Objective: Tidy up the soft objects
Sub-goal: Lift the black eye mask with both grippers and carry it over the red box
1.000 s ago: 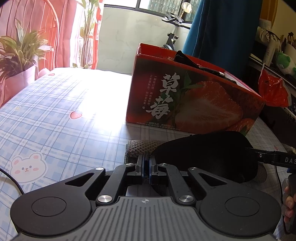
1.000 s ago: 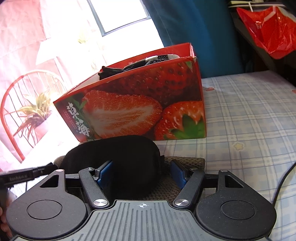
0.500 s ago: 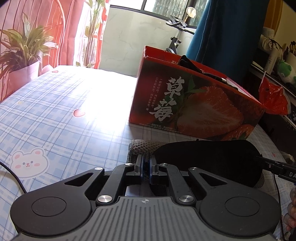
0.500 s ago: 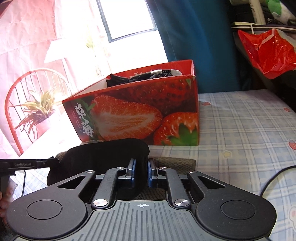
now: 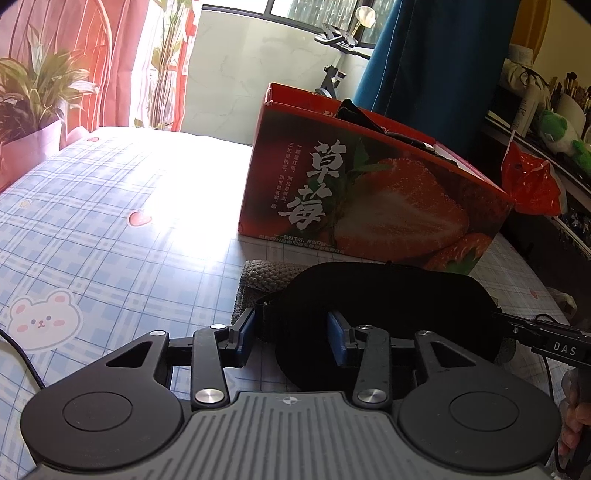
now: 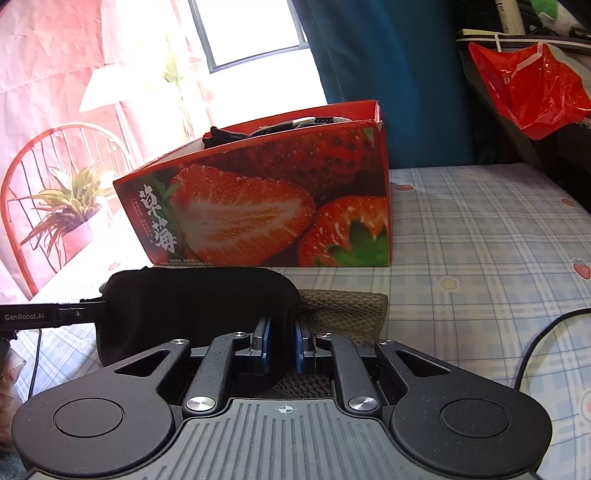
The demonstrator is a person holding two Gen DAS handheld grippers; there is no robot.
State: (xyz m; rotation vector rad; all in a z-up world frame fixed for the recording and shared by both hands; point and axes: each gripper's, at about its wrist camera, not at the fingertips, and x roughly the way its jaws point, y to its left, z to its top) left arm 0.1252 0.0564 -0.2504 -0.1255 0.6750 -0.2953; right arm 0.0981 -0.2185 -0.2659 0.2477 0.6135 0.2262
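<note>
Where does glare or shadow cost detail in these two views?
Left wrist view: sunlight washes out the tablecloth beside the strawberry box; the black eye mask is a featureless dark shape. Right wrist view: the window is blown out white, and the mask is again underexposed.

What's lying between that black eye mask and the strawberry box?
Only bare checked tablecloth separates the eye mask from the strawberry box; the right wrist view shows it best.

Two close, low wrist views, both facing strawberry box.
</note>
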